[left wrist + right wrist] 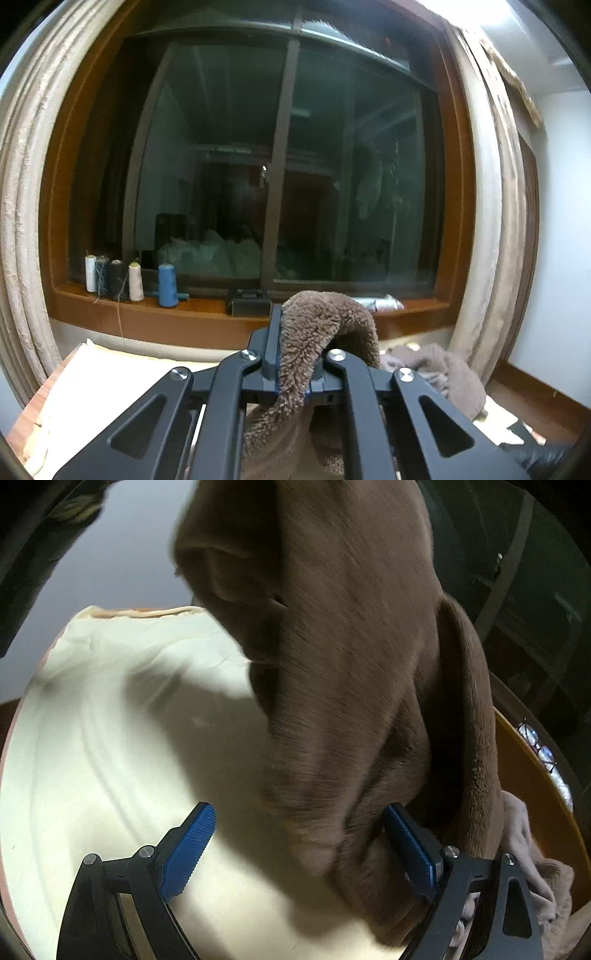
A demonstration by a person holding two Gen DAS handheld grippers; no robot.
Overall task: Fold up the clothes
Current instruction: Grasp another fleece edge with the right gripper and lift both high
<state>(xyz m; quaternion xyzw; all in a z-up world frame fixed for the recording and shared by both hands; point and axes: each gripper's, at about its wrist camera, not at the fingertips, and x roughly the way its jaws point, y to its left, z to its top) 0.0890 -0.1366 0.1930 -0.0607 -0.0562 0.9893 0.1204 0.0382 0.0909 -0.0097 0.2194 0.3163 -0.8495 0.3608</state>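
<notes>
Brown garment (pixel 317 332): thick fleece cloth, shaggy pile on one face, smoother short nap on the other (pixel 351 646); matt.
Left hand-held gripper (pixel 291 354): matt black plastic links w/ shiny metal screw heads.
Right hand-held gripper (pixel 299 845): same black plastic; pads (pixel 188 849) blue, ribbed, rubber-like.
Cream sheet (pixel 110 738): smooth woven cloth, lightly creased.
Window frame (pixel 448 184) & sill: varnished wood, semi-gloss. Pane: glossy glass.
Curtains (pixel 22 206): coarse crinkled cloth.
Thread spools (pixel 136 282): wound thread, matt.
</notes>
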